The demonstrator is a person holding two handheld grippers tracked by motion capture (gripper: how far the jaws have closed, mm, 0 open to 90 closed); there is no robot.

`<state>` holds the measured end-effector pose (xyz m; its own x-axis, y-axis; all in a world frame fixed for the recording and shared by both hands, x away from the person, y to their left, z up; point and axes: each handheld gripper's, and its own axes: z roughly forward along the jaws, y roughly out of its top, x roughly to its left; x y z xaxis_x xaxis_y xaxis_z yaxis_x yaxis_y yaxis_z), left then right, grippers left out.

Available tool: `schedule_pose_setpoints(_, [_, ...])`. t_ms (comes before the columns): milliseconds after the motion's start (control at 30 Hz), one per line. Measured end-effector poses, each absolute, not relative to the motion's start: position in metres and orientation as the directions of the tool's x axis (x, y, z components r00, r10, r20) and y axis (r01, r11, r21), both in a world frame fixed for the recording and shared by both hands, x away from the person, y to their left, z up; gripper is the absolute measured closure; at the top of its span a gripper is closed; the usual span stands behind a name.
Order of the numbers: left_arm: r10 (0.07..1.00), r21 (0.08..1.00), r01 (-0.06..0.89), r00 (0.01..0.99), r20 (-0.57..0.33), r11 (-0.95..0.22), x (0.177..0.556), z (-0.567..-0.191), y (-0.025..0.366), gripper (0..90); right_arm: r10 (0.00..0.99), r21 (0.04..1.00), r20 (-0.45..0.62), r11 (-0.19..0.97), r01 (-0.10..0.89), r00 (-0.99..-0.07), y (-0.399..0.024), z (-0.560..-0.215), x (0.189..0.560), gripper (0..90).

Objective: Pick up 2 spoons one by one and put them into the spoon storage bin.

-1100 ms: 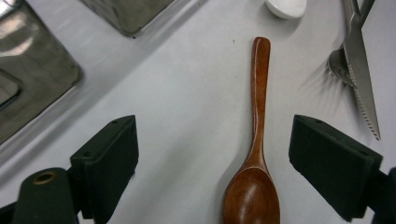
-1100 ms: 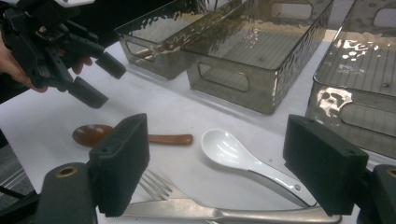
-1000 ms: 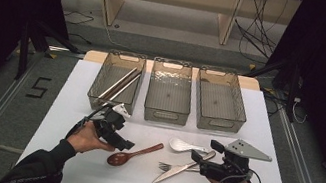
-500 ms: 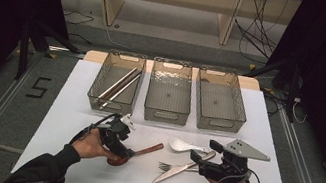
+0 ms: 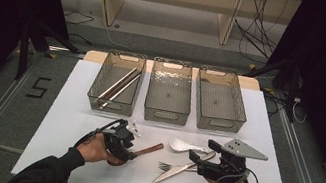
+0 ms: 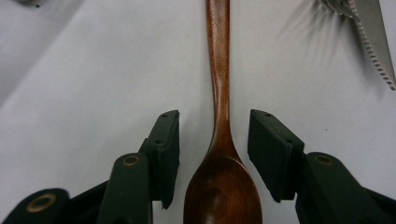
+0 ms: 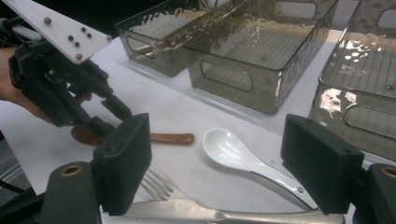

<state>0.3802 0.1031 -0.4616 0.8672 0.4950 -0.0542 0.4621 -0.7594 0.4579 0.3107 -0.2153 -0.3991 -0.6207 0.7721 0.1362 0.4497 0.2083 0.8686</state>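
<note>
A brown wooden spoon [image 5: 148, 149] lies on the white table [image 5: 72, 106], its bowl toward the person. My left gripper [image 5: 128, 154] is low over it. In the left gripper view the spoon's neck [image 6: 219, 116] runs between the two pads [image 6: 166, 144]; the jaws have just been closing, with a gap still on each side, so the left gripper [image 6: 214, 140] is open. My right gripper [image 5: 202, 149] hovers wide open over a white spoon [image 5: 182, 145], a fork [image 5: 170, 166] and a knife [image 5: 177, 171]. The right gripper view shows its jaws [image 7: 224, 158] around the white spoon [image 7: 229, 149], not touching it.
Three clear bins stand in a row at the back: the left bin [image 5: 96, 85] holds two long sticks [image 5: 118, 86], while the middle bin [image 5: 165, 115] and right bin [image 5: 215, 126] hold nothing. The serrated knife [image 6: 373, 42] lies close to the wooden spoon's handle.
My left gripper has moved right and down onto the wooden spoon, and its jaws have narrowed around the spoon's neck. The right gripper has stayed in place.
</note>
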Motion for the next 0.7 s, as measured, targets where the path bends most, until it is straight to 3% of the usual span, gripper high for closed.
schedule_pose_setpoints(400, [0.476, 0.423, 0.448, 0.878, -0.043, -0.788, 0.3809, -0.4678, 0.0955, 71.1, 0.772, 0.868, 0.135, 0.210, 0.450, -0.621, -0.2162, -0.3988, 0.3102, 25.6])
schedule_pose_setpoints(700, [0.471, 0.424, 0.441, 0.881, -0.036, -0.791, 0.3813, -0.4674, 0.0942, 75.7, 0.772, 0.869, 0.131, 0.212, 0.447, -0.622, -0.2153, -0.3987, 0.3102, 25.7])
